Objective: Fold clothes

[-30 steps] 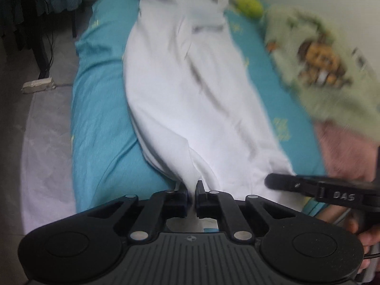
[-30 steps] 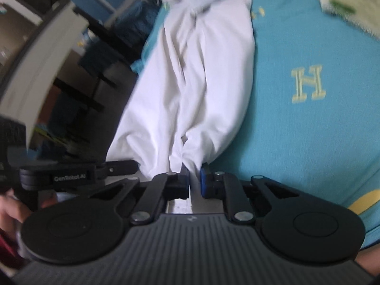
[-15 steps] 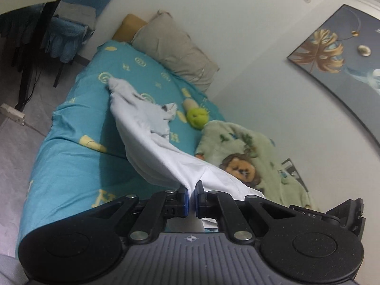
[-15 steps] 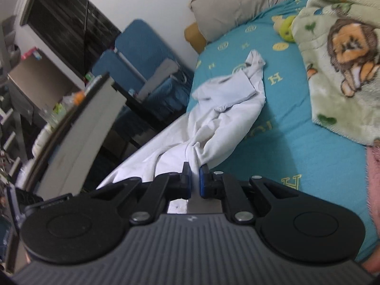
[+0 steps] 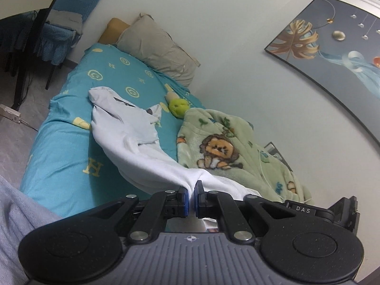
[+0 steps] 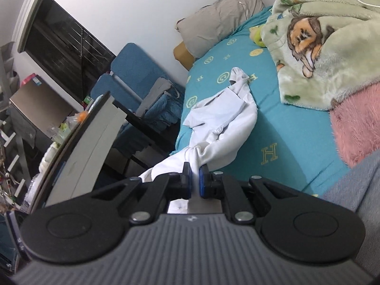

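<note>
Through the left wrist camera I see my left hand-held gripper [image 5: 192,196] clamped on a bunched edge of the white cotton garment [image 5: 133,133], its blue-padded jaws nearly together with the cloth pinched between them. From the grip the garment runs away in a raised, twisted band, and its far end lies crumpled on the turquoise bed sheet with yellow letter and smiley prints [image 5: 66,156]. Just right of the garment sits a pale green fleece blanket with a cartoon lion [image 5: 220,147], and a small yellow-green plush toy [image 5: 178,106] rests on the sheet between the garment's far end and the blanket. A grey pillow [image 5: 159,49] leans at the head of the bed against the white wall, where a framed picture of a golden leaf [image 5: 332,54] hangs. At the lower right a black bar marked "DAS" [image 5: 301,210] pokes in.

Through the right wrist camera my right hand-held gripper [image 6: 194,182] is likewise closed on a gathered fold of the same white garment [image 6: 225,123], cloth squeezed between its blue pads. The garment droops over the bed's left edge and stretches up onto the sheet [image 6: 285,128]. A fluffy pink blanket [image 6: 356,128] lies at the right, touching the lion blanket [image 6: 320,54]. Blue folding chairs [image 6: 133,71] stand beside the bed under a dark window [image 6: 61,47].
</note>
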{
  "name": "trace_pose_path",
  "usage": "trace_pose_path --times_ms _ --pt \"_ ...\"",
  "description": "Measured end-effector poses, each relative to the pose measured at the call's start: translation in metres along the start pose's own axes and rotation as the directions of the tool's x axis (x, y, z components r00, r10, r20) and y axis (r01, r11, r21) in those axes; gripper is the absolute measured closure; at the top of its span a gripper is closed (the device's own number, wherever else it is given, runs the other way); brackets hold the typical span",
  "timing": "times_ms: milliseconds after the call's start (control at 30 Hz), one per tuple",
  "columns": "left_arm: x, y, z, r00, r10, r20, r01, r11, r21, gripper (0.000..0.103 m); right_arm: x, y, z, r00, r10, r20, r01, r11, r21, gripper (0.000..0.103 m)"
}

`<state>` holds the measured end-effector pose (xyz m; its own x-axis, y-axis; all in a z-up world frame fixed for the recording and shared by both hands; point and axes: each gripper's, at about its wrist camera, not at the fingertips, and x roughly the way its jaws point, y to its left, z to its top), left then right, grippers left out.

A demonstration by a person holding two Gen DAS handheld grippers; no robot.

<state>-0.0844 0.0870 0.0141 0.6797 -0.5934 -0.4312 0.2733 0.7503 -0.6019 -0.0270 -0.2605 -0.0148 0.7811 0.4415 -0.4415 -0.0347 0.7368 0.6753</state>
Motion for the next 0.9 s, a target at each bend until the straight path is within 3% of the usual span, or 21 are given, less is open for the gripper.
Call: trace_pose_path --times_ms 167,467,767,900 --pt "0.025 0.003 0.027 0.998 0.062 0.016 -0.063 0.996 0.065 0.098 0.027 0.003 0.018 1.0 -0.024 0.004 0.024 0.999 -0.041 0.093" --pt "0.137 0.038 0.099 0.985 0.167 0.049 -0.173 0.972 0.16 0.097 0.134 -0.014 0.077 0.995 -0.096 -0.038 0.092 0.993 -0.08 0.093" --pt "0.248 0.095 0.115 0.949 0.308 0.068 -0.315 0.914 0.256 0.097 0.246 -0.04 0.093 0.978 -0.195 -0.08 0.179 0.969 -0.171 0.093" --pt "0.279 0.129 0.11 0.949 0.312 0.038 -0.312 0.921 0.234 0.096 0.278 -0.055 0.085 0.968 -0.232 -0.099 0.205 0.953 -0.224 0.093"
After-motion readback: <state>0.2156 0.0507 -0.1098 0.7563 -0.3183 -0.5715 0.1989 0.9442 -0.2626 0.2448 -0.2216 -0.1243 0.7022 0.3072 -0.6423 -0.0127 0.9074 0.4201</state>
